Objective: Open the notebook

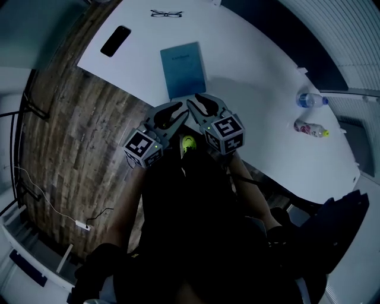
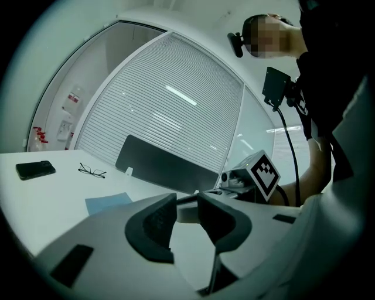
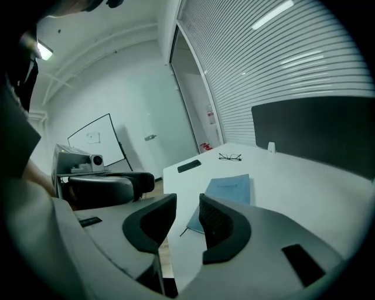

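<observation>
The blue notebook (image 1: 184, 68) lies closed and flat on the white bench (image 1: 255, 77), close to its near edge. Just short of the notebook's near end, the left gripper (image 1: 169, 113) and the right gripper (image 1: 205, 102) sit side by side. Both have their jaws apart with nothing between them, the right's gap narrow. Further off lie a phone (image 1: 115, 41), glasses (image 1: 166, 13) and two bottles (image 1: 312, 100).

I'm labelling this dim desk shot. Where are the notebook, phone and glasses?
notebook (image 1: 184, 68): head view, middle of its blue cover.
phone (image 1: 116, 41): head view, middle of its dark face.
glasses (image 1: 167, 13): head view, bridge between the lenses.
</observation>
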Motion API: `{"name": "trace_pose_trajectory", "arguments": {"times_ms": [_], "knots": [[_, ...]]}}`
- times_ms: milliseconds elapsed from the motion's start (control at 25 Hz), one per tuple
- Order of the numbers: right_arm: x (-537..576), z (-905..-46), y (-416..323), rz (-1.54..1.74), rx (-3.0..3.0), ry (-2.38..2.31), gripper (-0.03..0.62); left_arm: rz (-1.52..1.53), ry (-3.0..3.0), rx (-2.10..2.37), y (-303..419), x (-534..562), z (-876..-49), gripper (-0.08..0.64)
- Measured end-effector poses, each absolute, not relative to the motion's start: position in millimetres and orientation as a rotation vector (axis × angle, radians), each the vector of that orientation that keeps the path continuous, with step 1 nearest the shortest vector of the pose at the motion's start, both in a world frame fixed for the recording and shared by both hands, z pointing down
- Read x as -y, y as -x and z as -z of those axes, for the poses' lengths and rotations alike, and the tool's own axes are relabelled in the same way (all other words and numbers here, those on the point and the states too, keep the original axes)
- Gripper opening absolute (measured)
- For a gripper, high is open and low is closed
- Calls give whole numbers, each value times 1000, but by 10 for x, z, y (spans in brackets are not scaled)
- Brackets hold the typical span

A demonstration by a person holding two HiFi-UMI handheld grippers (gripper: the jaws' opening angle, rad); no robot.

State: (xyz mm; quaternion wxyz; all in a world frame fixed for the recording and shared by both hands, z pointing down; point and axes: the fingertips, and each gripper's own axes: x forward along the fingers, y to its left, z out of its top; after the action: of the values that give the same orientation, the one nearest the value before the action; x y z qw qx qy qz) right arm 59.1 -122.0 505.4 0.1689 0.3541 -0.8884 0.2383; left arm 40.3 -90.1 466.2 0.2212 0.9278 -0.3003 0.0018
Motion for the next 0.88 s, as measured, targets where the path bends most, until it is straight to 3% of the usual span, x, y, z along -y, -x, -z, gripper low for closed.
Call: {"name": "trace_pose_trajectory", "arguments": {"times_ms": [320,440,520,640,880], "knots": [[1391,-5325,-604,-662,2441,-1042,152,-12,-2537,792,-405,1033,-4884,133],[1451,-5376,-653,-597,2407,-1099,82,-3,-2526,780,-383,1066,-4941,133],[1465,-5427,-675,-618,2401,-1112,84,9,-2526,793,-361,1100,-4967,133],[1486,-5548,-687,-681,2382,-1105,167,19,-2519,812,-306,1150,-5075,133],[1573,-5779,-737,-731,2309,-1165,245,-16,-2485,798,-223,1203,-5288,133]]}}
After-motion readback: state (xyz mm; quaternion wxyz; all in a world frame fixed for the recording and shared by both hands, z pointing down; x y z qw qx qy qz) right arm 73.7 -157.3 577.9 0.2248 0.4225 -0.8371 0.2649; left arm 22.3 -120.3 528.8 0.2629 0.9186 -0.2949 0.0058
